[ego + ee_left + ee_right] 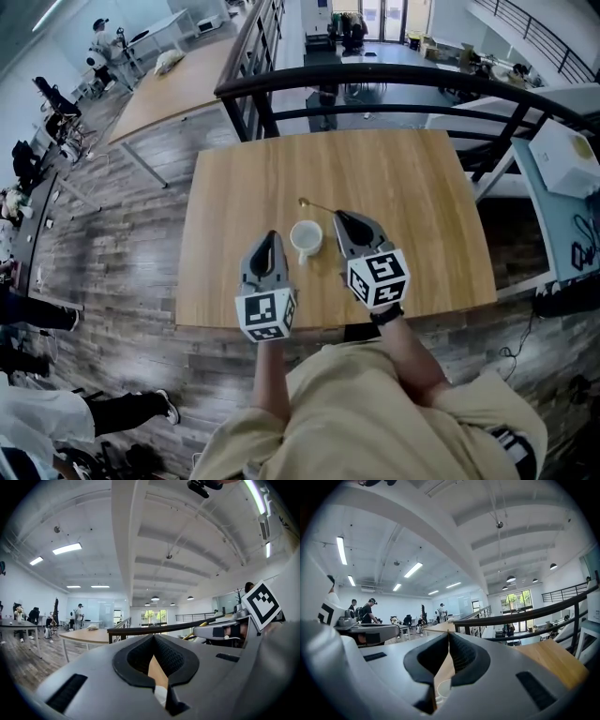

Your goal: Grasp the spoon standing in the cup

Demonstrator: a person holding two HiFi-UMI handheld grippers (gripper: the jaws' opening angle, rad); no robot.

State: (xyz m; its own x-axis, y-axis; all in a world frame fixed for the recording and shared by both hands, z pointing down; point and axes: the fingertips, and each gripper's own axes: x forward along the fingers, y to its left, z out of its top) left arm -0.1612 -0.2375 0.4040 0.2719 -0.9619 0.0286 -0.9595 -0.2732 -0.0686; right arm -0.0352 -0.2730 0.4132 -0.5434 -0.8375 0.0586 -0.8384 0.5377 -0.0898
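Both pairs of jaws are closed. In the right gripper view the right gripper (448,633) has its dark pads meeting at the tips, with only a faint sliver of gold between them. In the head view the thin handle end of the spoon (319,206) runs straight into the tips of that gripper (342,217), so the jaws are clamped on the spoon's handle. The spoon slants from there toward the upper left of the frame, its small bowl at the far end, outside the cup (306,239). In the left gripper view the left gripper (152,637) has its pads together at the tips with nothing between them. Bare wood and a bit of white cup rim (161,695) show through the gap lower down. The white cup stands upright on the counter (403,187), just below the frame's centre, between the two grippers. The left gripper (271,234) is just to its left and the right gripper just to its right, neither touching it. The cup's rim (443,688) also shows low in the right gripper view, beneath the closed pads. Each gripper's marker cube sits nearer the bottom of the head view, the left one (266,314) and the right one (378,277). A dark railing (375,80) curves beyond the counter's far edge across the top of the frame.
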